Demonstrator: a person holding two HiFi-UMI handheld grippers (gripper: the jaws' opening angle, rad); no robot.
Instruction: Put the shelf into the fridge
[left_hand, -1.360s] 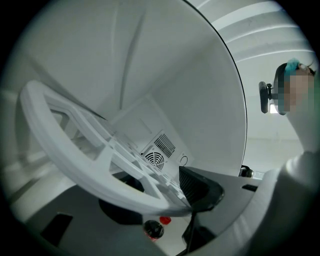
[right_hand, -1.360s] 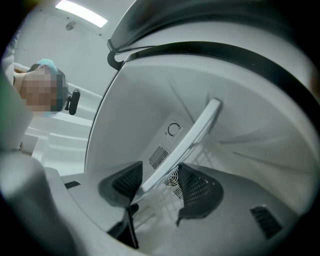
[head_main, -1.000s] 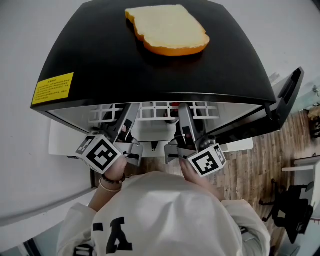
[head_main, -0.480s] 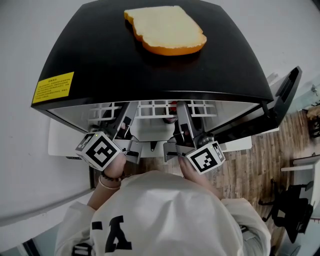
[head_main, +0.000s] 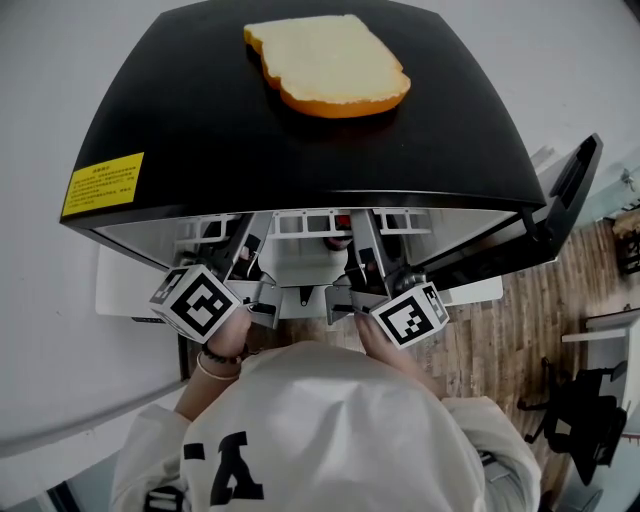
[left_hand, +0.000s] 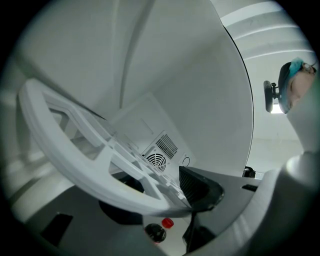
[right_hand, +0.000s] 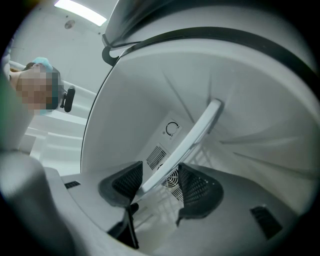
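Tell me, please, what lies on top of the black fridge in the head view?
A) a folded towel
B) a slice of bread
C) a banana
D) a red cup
B: a slice of bread with a golden crust lies flat on the black top of the fridge, toward its back edge.

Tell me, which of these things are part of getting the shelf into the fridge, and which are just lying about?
Part of the job:
- shelf
- fridge, door open
- left gripper
- right gripper

Just lying about:
- bread, on top of the fridge
- chair, on the floor
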